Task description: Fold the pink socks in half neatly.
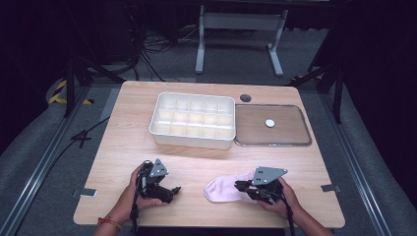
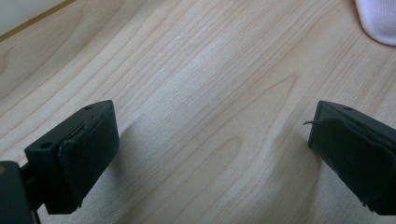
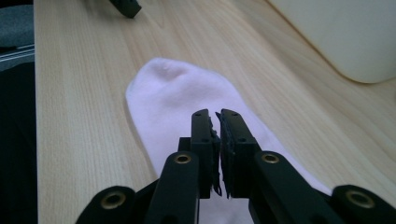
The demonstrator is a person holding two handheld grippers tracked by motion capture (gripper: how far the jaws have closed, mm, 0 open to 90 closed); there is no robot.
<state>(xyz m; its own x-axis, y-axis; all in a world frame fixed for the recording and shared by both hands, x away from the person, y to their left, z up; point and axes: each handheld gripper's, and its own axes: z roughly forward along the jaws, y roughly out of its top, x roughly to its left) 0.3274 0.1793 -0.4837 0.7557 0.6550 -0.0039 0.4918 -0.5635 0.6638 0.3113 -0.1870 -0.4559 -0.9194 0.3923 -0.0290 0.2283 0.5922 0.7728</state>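
A pale pink sock (image 1: 220,190) lies flat on the wooden table near its front edge, toe pointing left. My right gripper (image 1: 240,186) is over the sock's right end. In the right gripper view its jaws (image 3: 215,117) are pressed together above the sock (image 3: 173,93), and I see no fabric pinched between them. My left gripper (image 1: 173,191) rests at the front left of the table, apart from the sock. Its jaws (image 2: 210,135) stand wide open over bare wood, with a corner of the sock (image 2: 380,21) at the top right.
A white compartment box (image 1: 189,140) sits mid-table, its side (image 3: 345,37) visible in the right gripper view. To its right lies a clear flat tray (image 1: 273,144) holding a small white disc (image 1: 269,123). A dark round grommet (image 1: 245,98) is behind them.
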